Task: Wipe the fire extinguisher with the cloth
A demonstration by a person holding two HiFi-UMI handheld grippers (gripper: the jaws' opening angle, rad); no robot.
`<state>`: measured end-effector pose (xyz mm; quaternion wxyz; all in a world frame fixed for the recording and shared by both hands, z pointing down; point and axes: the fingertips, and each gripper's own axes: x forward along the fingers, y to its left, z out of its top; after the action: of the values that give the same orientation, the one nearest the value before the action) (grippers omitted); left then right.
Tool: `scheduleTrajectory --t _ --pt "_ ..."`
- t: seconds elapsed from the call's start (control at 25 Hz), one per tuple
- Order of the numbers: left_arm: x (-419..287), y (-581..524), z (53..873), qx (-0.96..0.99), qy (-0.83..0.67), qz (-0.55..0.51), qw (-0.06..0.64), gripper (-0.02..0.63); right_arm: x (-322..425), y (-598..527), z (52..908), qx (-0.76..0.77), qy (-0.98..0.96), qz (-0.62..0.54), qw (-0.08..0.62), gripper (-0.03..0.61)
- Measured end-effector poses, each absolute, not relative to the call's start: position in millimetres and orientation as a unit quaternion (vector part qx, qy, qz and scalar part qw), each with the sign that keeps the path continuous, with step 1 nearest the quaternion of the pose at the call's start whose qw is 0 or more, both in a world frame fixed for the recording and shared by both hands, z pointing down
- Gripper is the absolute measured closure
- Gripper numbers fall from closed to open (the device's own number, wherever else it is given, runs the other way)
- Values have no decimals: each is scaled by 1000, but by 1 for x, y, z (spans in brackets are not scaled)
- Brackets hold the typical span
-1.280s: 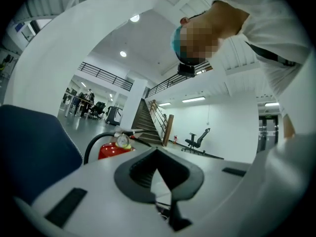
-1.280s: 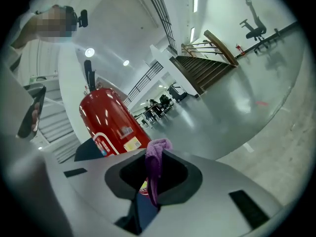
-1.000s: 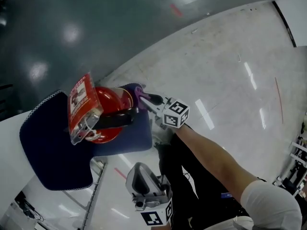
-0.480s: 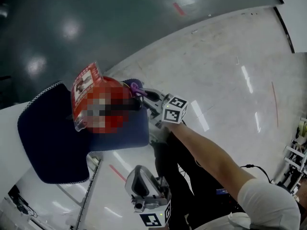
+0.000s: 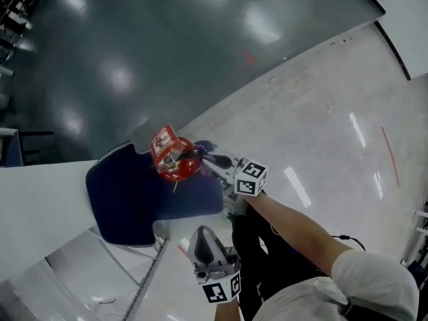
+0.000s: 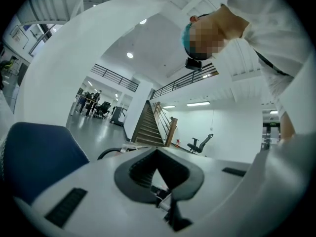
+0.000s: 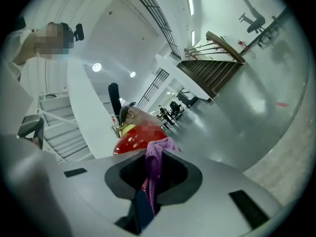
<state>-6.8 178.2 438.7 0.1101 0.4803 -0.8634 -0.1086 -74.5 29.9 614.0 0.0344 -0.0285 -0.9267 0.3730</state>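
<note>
A purple cloth (image 7: 157, 157) is pinched in the right gripper (image 5: 212, 159)'s closed fingers, by the red metal fire extinguisher (image 5: 177, 160) stood on a dark blue mat (image 5: 127, 196) at the white counter (image 5: 40, 199)'s right edge. The left gripper (image 5: 212, 263)'s fingers are closed on nothing. Wiping is judged barely begun.

I see a glossy dark grey floor (image 5: 134, 39) meeting a paler speckled strip (image 5: 314, 105), with ceiling lights mirrored in both. Further off, a staircase (image 6: 149, 128) climbs beside a white pillar (image 6: 134, 113), with an office chair (image 6: 200, 143) nearby. The navy shape (image 5: 127, 196) is possibly a seat.
</note>
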Motion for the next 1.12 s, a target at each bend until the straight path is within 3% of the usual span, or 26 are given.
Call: scheduleTrajectory --t 0.24,0.68,1.12 --pt "-3 187 404 484 -863 -100 110 609 -71 42 570 -29 -927 373 39 523" --pt "-14 197 353 464 -878 -99 66 609 -37 49 502 -38 -964 260 43 523" --pt "-61 194 369 588 -799 -83 92 609 13 36 518 133 -953 268 44 523"
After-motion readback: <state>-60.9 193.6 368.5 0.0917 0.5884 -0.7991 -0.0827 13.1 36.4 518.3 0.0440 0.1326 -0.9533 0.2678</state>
